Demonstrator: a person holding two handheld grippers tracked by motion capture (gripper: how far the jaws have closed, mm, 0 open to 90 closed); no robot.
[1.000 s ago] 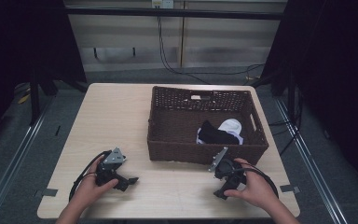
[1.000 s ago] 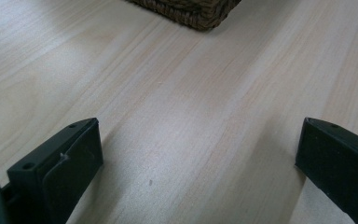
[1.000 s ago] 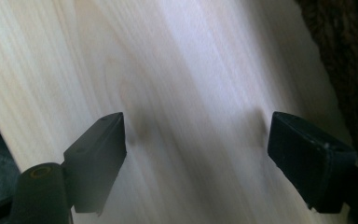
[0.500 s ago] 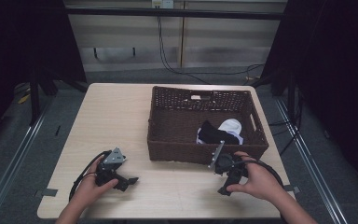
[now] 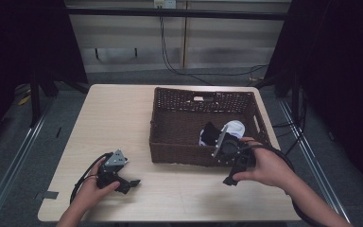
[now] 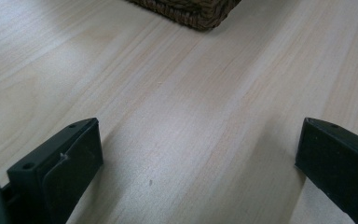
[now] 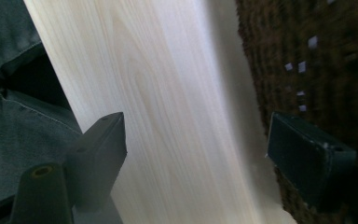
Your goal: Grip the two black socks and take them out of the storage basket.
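A black-and-white cloth bundle (image 5: 223,132) is seen inside the wicker basket (image 5: 170,142), at twelve o'clock from the nearer right gripper (image 5: 230,176); the left gripper (image 5: 131,183) is well apart. Both are held wide open, empty.

My left gripper (image 6: 200,172) shows matt black plastic jaws over the table (image 6: 177,107), a pale wood surface with fine straight grain and a smooth, faintly satin finish. My right gripper (image 7: 196,154) has the same dull black plastic, one jaw scuffed at the edge, beside the rough dark-brown woven wicker of the basket (image 7: 317,60). In the high view, soft black and white cloth items (image 5: 222,132) lie inside that coarse-woven basket (image 5: 170,127), and grey cloth (image 7: 9,126) shows past the table edge.
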